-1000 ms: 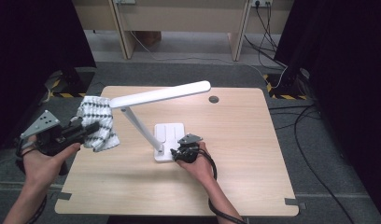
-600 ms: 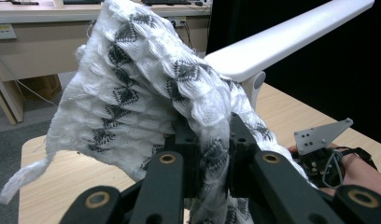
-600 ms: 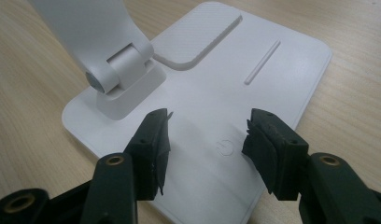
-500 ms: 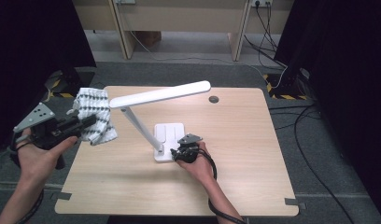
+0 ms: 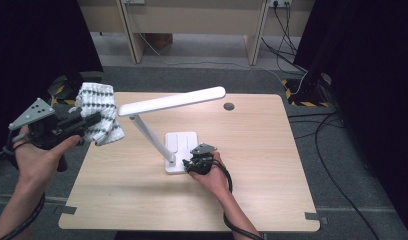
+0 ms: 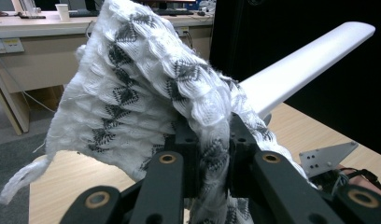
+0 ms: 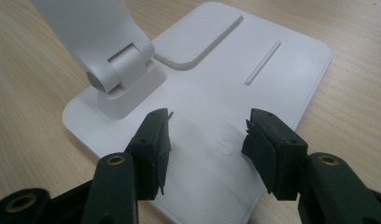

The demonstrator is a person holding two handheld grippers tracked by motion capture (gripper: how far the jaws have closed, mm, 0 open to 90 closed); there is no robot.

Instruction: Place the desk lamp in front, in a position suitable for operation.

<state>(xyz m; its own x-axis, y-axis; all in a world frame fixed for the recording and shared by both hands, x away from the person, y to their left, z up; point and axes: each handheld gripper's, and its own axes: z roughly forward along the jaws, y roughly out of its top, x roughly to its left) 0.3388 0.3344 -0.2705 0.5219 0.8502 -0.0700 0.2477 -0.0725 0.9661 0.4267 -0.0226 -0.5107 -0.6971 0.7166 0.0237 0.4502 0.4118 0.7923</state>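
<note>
In the high view, a knitted white cloth [image 5: 99, 112] with grey diamonds is held up off the pale wooden tabletop [image 5: 272, 165] at its left edge by the left gripper [image 5: 89, 121], while the right gripper [image 5: 188, 165] is set at the flat white base of the desk lamp [image 5: 179, 150]. In the left gripper view, the bumpy weave of the cloth [image 6: 132, 88] is pinched between nearly closed fingers [image 6: 186, 149]. In the right gripper view, the fingers [image 7: 156, 140] are spread apart, empty, over the smooth rounded lamp base [image 7: 272, 65].
</note>
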